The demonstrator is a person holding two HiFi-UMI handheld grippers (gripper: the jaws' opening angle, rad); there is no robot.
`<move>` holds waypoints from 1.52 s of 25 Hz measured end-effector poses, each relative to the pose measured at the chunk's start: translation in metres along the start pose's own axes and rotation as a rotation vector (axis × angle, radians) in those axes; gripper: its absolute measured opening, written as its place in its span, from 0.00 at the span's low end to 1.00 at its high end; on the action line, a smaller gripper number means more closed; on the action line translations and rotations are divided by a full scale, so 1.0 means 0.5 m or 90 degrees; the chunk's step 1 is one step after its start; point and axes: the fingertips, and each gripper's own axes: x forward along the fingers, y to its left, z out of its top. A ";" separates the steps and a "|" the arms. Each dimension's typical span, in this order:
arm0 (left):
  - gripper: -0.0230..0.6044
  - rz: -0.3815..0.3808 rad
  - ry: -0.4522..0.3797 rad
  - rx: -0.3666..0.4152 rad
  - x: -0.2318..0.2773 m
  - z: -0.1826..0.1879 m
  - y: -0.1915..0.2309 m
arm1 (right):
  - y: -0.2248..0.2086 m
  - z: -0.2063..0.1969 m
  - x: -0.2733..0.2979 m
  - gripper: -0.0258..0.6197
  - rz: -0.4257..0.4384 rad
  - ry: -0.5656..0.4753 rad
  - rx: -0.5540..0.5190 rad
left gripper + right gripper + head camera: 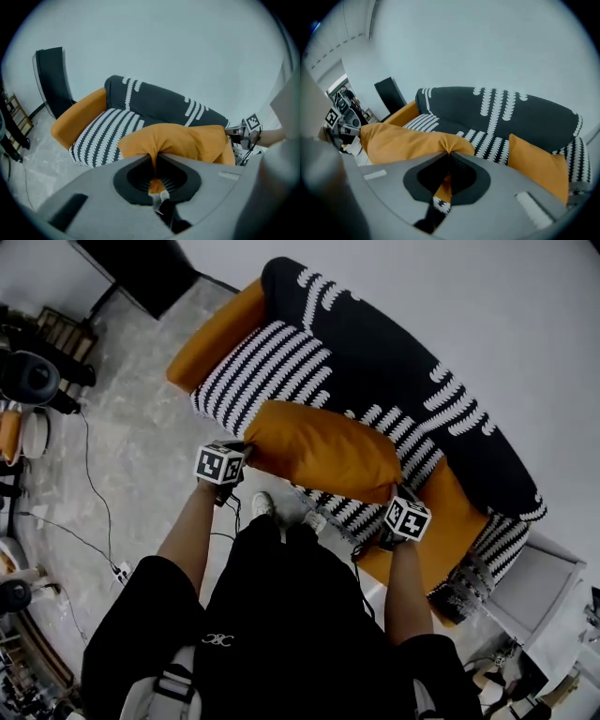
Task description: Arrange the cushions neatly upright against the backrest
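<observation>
A plain white wall (450, 296) and a mottled grey floor (131, 446) surround a curved black sofa (375, 371) with white stripes; a person in black stands in front of the sofa's seat with a gripper in each hand; the orange cushion (323, 451) hangs over the seat's front edge, stretched between the two; the left gripper (246, 454) is pinched tight on one corner of its fabric; the right gripper (397, 493) is clamped on the opposite corner; a second orange cushion (441, 531) lies at the sofa's end beside the right gripper; an orange armrest (216, 334) closes the sofa's other end.
</observation>
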 end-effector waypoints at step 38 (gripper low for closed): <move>0.07 -0.036 -0.041 0.071 -0.031 0.601 0.477 | 0.392 0.460 0.195 0.07 -0.004 -0.045 0.147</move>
